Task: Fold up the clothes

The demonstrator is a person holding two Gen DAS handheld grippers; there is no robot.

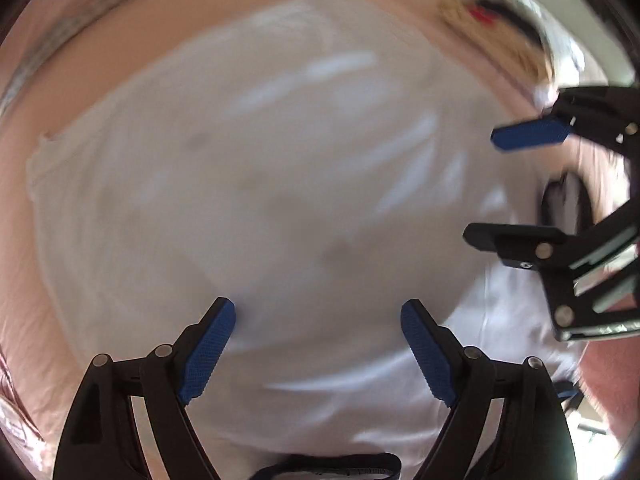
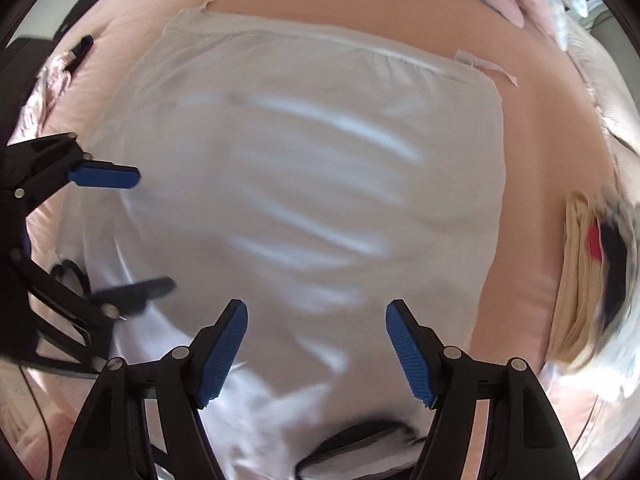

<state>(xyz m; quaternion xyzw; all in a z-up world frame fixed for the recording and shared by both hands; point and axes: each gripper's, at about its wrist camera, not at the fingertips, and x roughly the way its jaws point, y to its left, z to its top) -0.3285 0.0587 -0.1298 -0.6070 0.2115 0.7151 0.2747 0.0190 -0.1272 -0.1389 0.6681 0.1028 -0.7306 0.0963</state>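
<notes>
Two grippers hang over a white garment (image 1: 256, 184) spread flat on a pink bedsheet (image 1: 120, 68), both pointing down at it, and neither has cloth between its blue pads. From the left wrist view, the left gripper (image 1: 318, 354) sits at six o'clock with its jaws wide and empty, the blurred white fabric filling the middle of the frame below it; the right gripper (image 1: 486, 184) comes in at three o'clock, jaws likewise spread, one blue pad above and one dark finger below with nothing pinched. A stack of folded clothes (image 1: 496, 36), tan with a red patch, lies at one o'clock off the garment's edge, probably set aside there as finished work. From the right wrist view, the right gripper (image 2: 316, 350) stands at six o'clock, jaws wide and empty, over the near end of the garment, whose straight seamed edge runs across at twelve o'clock and whose right side falls toward three o'clock. The left gripper (image 2: 148, 228) reaches in from nine o'clock above the garment's left border, open too. The folded stack (image 2: 576, 280) rests at three to four o'clock on the sheet, apart from the garment. Holding both tools wide and clear of the cloth seems meant to let them choose the next corners or edge to pinch.
</notes>
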